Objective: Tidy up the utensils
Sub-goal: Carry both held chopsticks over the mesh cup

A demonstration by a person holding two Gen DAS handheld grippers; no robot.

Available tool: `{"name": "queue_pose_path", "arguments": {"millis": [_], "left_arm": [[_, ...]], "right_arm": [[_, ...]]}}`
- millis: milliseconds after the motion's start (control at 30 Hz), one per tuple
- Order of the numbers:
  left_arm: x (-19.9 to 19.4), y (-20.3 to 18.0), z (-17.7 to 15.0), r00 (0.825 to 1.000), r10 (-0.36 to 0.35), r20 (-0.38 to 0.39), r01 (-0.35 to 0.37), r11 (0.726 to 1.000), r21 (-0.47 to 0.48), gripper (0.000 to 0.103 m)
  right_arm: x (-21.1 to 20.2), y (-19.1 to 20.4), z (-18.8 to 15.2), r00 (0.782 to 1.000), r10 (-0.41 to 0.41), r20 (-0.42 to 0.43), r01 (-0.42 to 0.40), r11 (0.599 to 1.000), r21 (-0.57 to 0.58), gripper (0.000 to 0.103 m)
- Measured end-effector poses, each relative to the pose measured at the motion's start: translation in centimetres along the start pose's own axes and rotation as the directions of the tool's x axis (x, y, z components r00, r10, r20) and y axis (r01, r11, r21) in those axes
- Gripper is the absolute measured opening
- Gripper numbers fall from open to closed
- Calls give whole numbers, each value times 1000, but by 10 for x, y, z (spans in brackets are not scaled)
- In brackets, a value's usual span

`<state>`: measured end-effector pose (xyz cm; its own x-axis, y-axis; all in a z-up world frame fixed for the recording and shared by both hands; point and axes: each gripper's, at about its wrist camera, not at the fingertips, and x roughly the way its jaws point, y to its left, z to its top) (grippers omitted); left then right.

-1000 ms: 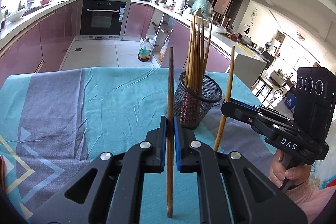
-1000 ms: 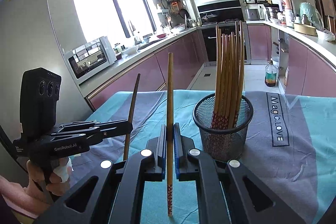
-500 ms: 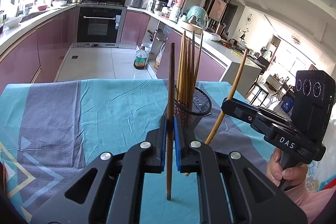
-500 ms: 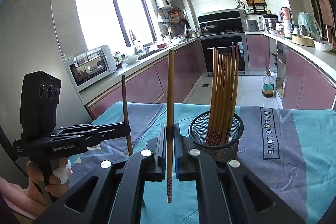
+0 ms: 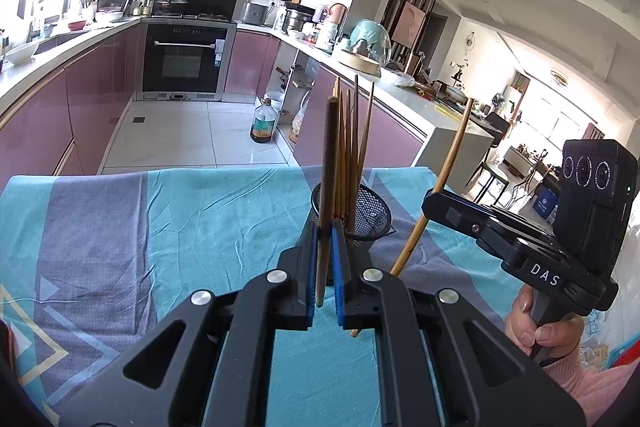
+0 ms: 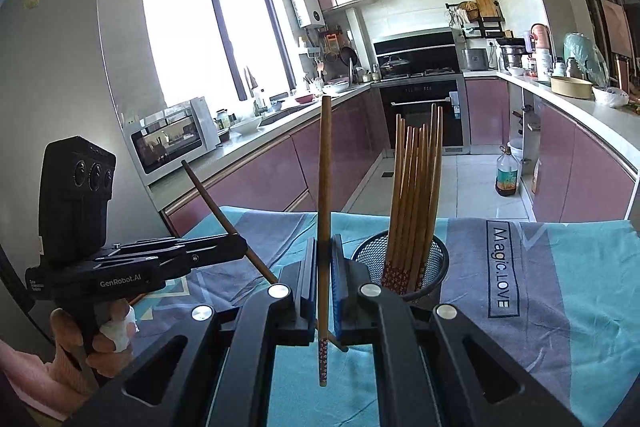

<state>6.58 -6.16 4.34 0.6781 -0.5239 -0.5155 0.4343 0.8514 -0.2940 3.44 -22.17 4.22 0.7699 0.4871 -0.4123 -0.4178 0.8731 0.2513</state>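
While both grippers hang above table, left gripper (image 5: 323, 267) clamped on dark chopstick (image 5: 327, 163), right gripper (image 6: 323, 291) clamped on lighter chopstick (image 6: 324, 187). Mesh holder (image 6: 424, 259), near full, just beyond. Step: carrying to holder. Next, likely: tips over rim, lower, release.

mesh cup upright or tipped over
Upright: the mesh cup stands on the tablecloth, rim up, chopsticks standing inside.

"DAS" on right claw (image 5: 434, 205), "GenRobot.AI" on left claw (image 6: 240, 247), "Magic.LOVE" on tablecloth (image 6: 501, 267).
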Motion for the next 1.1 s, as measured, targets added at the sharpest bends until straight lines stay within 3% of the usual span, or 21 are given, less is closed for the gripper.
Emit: {"name": "queue_pose_path", "arguments": {"millis": [1100], "left_arm": [[-22,-21,42,992,-35,118,25,996,88,7]], "right_arm": [[-21,-9,38,993,-43,113,49,998,-48,5]]}}
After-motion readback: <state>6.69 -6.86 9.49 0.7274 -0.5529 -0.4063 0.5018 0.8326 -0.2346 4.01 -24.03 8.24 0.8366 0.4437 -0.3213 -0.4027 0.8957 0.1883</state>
